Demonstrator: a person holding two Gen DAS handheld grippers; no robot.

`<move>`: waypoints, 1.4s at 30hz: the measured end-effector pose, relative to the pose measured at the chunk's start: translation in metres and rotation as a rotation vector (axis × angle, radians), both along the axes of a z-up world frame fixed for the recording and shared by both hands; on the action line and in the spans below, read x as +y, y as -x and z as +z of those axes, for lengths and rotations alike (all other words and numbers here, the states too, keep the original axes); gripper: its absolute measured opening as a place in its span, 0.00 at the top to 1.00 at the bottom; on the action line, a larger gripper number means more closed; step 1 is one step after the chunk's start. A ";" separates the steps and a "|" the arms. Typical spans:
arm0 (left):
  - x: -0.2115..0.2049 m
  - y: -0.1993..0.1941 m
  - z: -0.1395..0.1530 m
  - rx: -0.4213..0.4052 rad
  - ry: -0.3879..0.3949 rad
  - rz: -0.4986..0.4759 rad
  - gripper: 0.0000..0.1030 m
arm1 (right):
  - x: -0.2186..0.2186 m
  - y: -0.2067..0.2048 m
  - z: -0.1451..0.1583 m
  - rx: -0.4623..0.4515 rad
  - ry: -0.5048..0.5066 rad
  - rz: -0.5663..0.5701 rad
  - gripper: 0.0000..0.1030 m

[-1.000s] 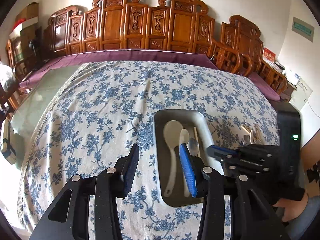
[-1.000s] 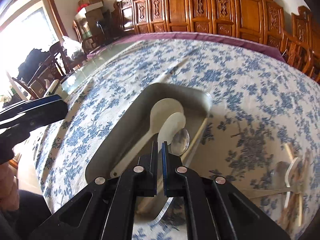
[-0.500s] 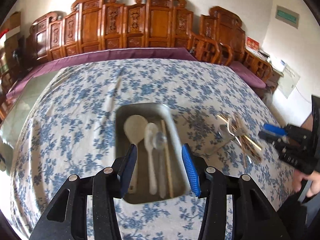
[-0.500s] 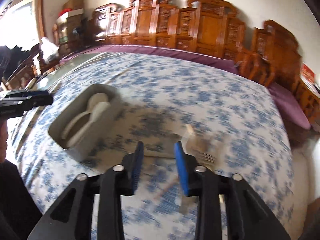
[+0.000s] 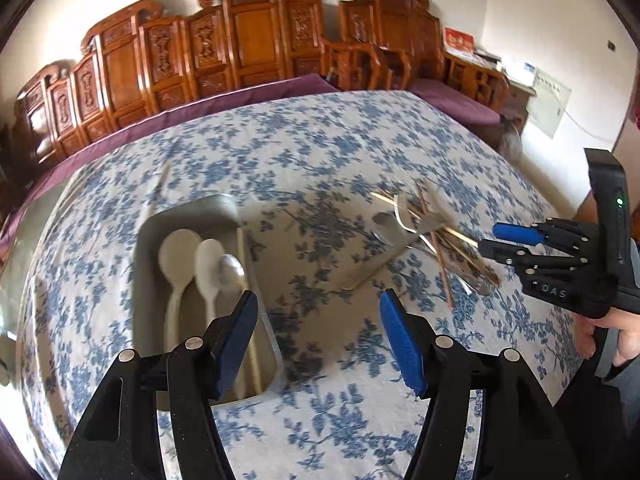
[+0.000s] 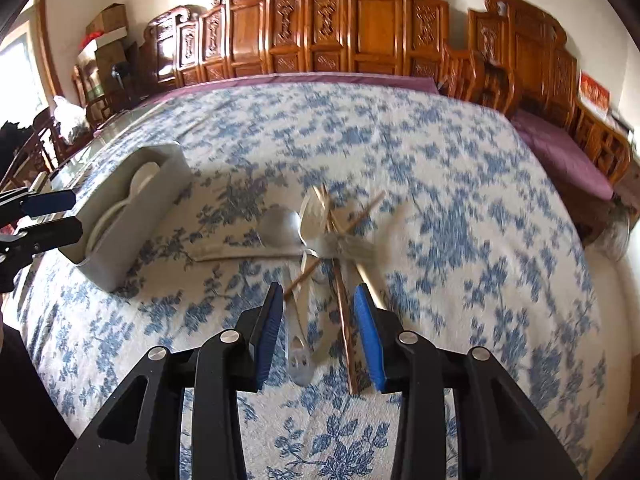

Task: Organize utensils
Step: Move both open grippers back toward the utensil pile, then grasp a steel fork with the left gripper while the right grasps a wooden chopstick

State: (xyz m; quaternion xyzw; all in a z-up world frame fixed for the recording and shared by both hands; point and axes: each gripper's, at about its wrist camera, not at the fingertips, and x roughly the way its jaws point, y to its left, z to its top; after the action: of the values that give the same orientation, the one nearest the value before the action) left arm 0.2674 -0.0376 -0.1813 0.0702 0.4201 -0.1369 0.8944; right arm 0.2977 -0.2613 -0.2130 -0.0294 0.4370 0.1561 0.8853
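Nearest in the right wrist view, the right gripper [image 6: 316, 300] angles steeply down over the flowered tablecloth [image 6: 460, 168]. Its blue pads [image 6: 370, 336] stand partly spread after opening within the last second. Handles from the utensil pile [image 6: 324, 236] lie on the cloth under the gap, but neither pad presses on them.

The pile sits just beyond the tips: a metal spoon [image 6: 280, 228], forks and crossed chopsticks, heaped loosely and blurred. To its left, well apart, stands the grey tray [image 6: 132, 236], with pale spoon bowls showing over its rim.

In the left wrist view, the left gripper [image 5: 316, 320] also tilts down, its pads [image 5: 402, 344] spread wide and still widening just now, with only cloth between them. The tray [image 5: 148, 240] lies near left, partly behind the left finger. It holds two white spoons [image 5: 180, 248], a metal spoon [image 5: 232, 268] and a chopstick along its right side.

At far right, a hand [image 5: 612, 332] grips the right gripper [image 5: 516, 240], which points at the pile [image 5: 424, 232].

Carved wooden chairs [image 5: 256, 40] line the far wall.
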 end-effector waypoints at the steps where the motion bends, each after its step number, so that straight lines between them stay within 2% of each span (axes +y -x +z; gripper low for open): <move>1: -0.004 -0.001 -0.003 0.003 -0.010 -0.008 0.41 | -0.003 0.000 -0.002 0.006 -0.013 -0.003 0.61; 4: -0.016 -0.007 -0.013 0.028 -0.033 -0.028 0.41 | -0.006 -0.001 -0.005 0.003 -0.009 -0.016 0.61; 14: -0.058 -0.051 -0.048 0.127 -0.019 -0.105 0.41 | -0.012 0.000 -0.016 0.008 -0.010 -0.034 0.61; 18: -0.074 -0.070 -0.063 0.161 -0.059 -0.137 0.49 | -0.016 -0.002 -0.014 -0.002 -0.012 -0.040 0.61; 27: -0.104 -0.100 -0.084 0.204 -0.121 -0.183 0.50 | -0.027 -0.008 -0.012 -0.005 -0.056 -0.066 0.61; 33: -0.111 -0.106 -0.088 0.224 -0.105 -0.208 0.65 | -0.028 -0.011 -0.010 -0.004 -0.078 -0.070 0.61; 37: -0.112 -0.106 -0.088 0.238 -0.102 -0.217 0.71 | -0.026 -0.010 -0.010 -0.004 -0.077 -0.065 0.61; 39: -0.114 -0.102 -0.087 0.243 -0.107 -0.233 0.84 | -0.025 -0.010 -0.009 -0.007 -0.079 -0.062 0.61; 42: -0.119 -0.096 -0.087 0.242 -0.126 -0.253 0.92 | -0.025 -0.011 -0.009 -0.005 -0.082 -0.064 0.62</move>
State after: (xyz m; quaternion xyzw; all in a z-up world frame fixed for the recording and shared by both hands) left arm 0.3633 -0.1571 -0.2679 0.1615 0.5203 -0.2288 0.8068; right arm 0.3082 -0.2864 -0.2220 0.0205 0.4290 0.1455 0.8913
